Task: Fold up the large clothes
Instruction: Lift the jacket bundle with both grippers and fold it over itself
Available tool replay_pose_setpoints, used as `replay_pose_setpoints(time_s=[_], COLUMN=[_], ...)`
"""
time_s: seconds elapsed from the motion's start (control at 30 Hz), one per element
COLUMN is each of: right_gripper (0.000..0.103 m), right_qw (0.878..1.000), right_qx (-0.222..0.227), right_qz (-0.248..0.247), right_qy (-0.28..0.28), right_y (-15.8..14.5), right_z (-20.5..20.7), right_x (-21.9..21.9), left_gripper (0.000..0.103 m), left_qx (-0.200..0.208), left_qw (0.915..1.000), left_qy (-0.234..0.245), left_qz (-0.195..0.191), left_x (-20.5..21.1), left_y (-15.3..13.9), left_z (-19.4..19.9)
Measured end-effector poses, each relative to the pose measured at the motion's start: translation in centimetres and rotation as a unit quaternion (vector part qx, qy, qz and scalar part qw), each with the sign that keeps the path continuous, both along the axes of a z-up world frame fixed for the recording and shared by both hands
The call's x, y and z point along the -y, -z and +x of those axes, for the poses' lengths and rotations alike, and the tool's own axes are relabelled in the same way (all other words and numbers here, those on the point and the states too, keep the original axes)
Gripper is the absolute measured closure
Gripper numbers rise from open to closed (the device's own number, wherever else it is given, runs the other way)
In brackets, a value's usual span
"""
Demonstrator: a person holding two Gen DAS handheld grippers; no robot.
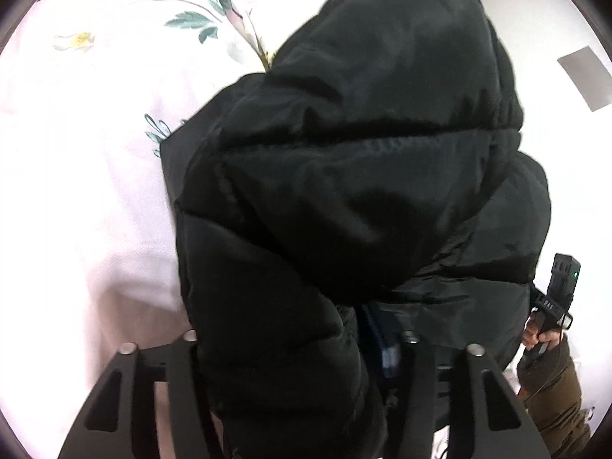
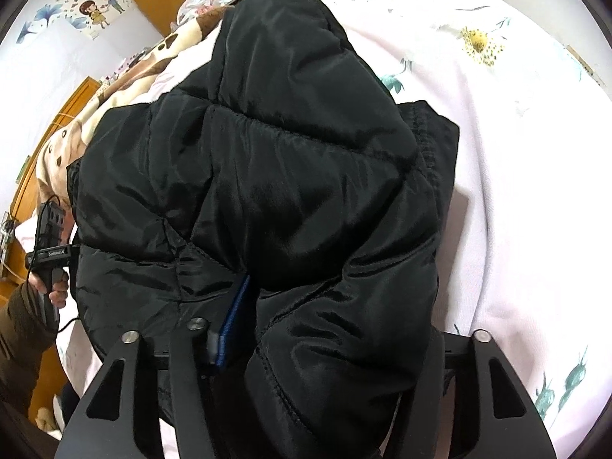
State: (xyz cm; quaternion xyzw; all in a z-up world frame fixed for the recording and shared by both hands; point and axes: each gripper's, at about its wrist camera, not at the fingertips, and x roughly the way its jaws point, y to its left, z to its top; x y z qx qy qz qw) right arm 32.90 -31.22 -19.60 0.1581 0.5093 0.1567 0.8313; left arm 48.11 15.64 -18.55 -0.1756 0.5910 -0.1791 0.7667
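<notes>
While my left gripper (image 1: 302, 348) looks down, its fingers stand either side of a thick fold of the black puffer jacket (image 1: 344, 176) and pinch it; the jacket lies bunched on the pale floral bedsheet (image 1: 88, 145). At far right my right hand (image 1: 541, 334) grips its handle. From my right gripper (image 2: 313, 344), the same jacket (image 2: 275, 176) fills the view, a padded fold clamped between the fingers, sheet (image 2: 535, 199) beyond, my left hand (image 2: 53, 287) at left.
</notes>
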Motion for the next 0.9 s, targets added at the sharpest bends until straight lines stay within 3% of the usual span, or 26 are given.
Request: replay_pose_setpoints(time_s=[0.23,0.6,0.83,0.9], right_gripper=[0.071,0.077,0.078,0.078], right_qw=[1.0,0.996,0.992,0.99], right_qx=[0.026,0.084,0.121,0.129], right_qz=[0.005,0.032,0.043,0.047], right_qy=[0.013,0.026,0.016,0.012], right_y=[-1.6,-5.6,-8.2,-8.7], right_z=[-1.2,-3.4,-4.5,-4.7], right_x=[-0.4,-0.9,-1.9,-2.5], left_gripper=[0.065,0.073,0.074,0.074], left_qx=[0.028,0.074,0.104,0.112], left_qw=[0.9993,0.996,0.9929,0.9918], left_qy=[-0.025,-0.049,-0.055,-0.061], left_qz=[0.005,-0.007,-0.012,-0.011], left_x=[-1.5,-3.7,-7.5,-6.5], left_y=[-2.3,-6.8,-8.9,-9.6], left_z=[-1.2,-3.9,-6.6,-7.0])
